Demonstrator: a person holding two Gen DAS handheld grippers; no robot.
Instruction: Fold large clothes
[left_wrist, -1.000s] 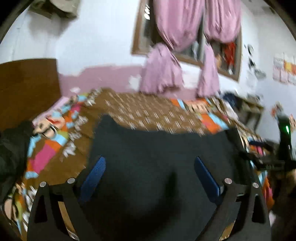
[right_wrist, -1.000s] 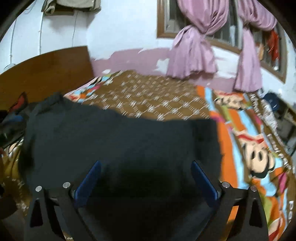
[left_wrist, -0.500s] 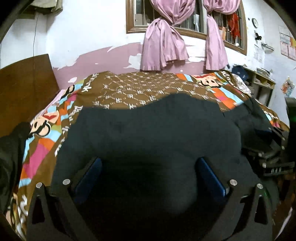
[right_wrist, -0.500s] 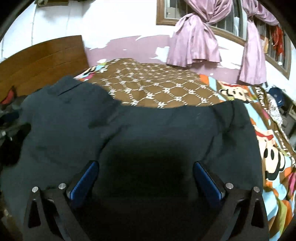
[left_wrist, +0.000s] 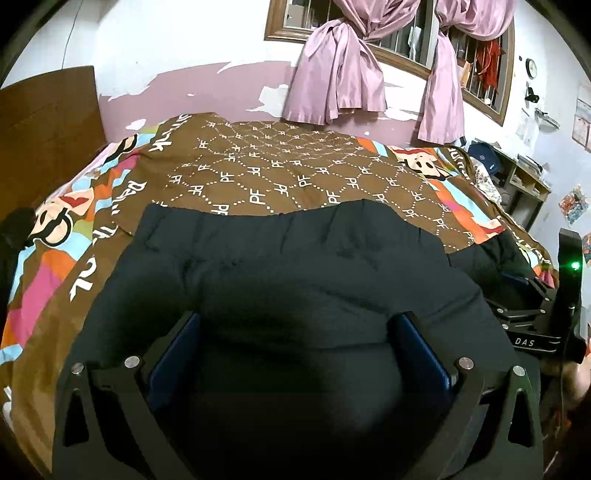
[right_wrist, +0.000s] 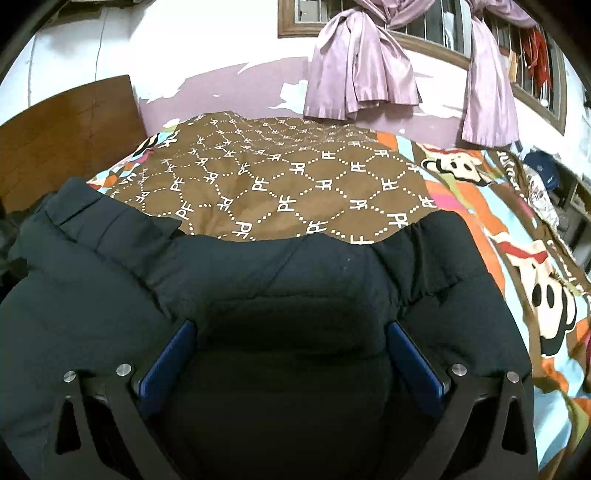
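A dark navy padded jacket (left_wrist: 288, 266) lies spread on the bed's patterned cover (left_wrist: 280, 173). Its far hem runs straight across the brown quilted part. My left gripper (left_wrist: 295, 317) holds a thick puffy fold of the jacket's near edge between its blue pads (left_wrist: 177, 354), which stand far apart. My right gripper (right_wrist: 291, 325) clamps a similar bulge of the jacket (right_wrist: 288, 280), and creases spread out from its fingertips (right_wrist: 406, 343). In the right wrist view, the jacket's collar or sleeve end (right_wrist: 85, 214) sticks up at the left. The right gripper's body (left_wrist: 535, 325) shows at the left wrist view's right edge.
A wooden headboard (right_wrist: 62, 136) stands at the left. Behind the bed is a wall with tied pink curtains (left_wrist: 340, 77) under a window. A shelf with a dark cap (left_wrist: 487, 155) stands at the far right, and dark clothing (left_wrist: 11, 236) lies at the left bed edge.
The jacket was raised and blurred a second ago and has now come down flat on the bed. Both grippers moved forward and down with it, and more of the far wall shows.
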